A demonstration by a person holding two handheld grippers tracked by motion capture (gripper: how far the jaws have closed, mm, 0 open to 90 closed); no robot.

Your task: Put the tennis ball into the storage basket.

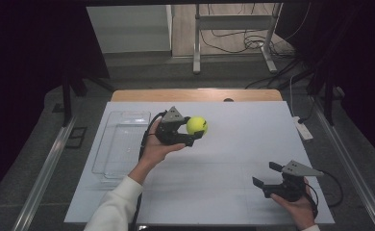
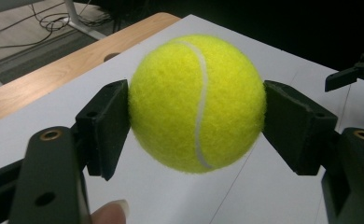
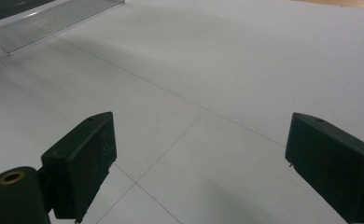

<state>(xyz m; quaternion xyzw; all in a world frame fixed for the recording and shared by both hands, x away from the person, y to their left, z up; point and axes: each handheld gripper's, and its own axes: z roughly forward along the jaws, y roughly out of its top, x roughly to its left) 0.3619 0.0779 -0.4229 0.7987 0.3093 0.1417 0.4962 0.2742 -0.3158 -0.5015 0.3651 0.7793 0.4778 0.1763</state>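
While the left gripper (image 1: pixel 193 131) clamps a tennis ball (image 1: pixel 196 125) above the table (image 1: pixel 233 159), the right gripper (image 1: pixel 266 174) gapes wide.

Left hand (image 1: pixel 156 148) raised over mid-table, white-sleeved forearm reaching in, left gripper (image 1: pixel 191 132) with jaws clamped on a tennis ball (image 1: pixel 196 125), right gripper (image 1: pixel 267 174) low at the near right, jaws spread wide, held in right hand (image 1: pixel 296 206)

Clear tray (image 1: pixel 123 144) alone obstructs the table's (image 1: pixel 233 159) left.

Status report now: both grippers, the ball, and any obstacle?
Left gripper shut on yellow felt tennis ball, held above white table. Right gripper open, empty. Clear plastic tray left of ball, apart.
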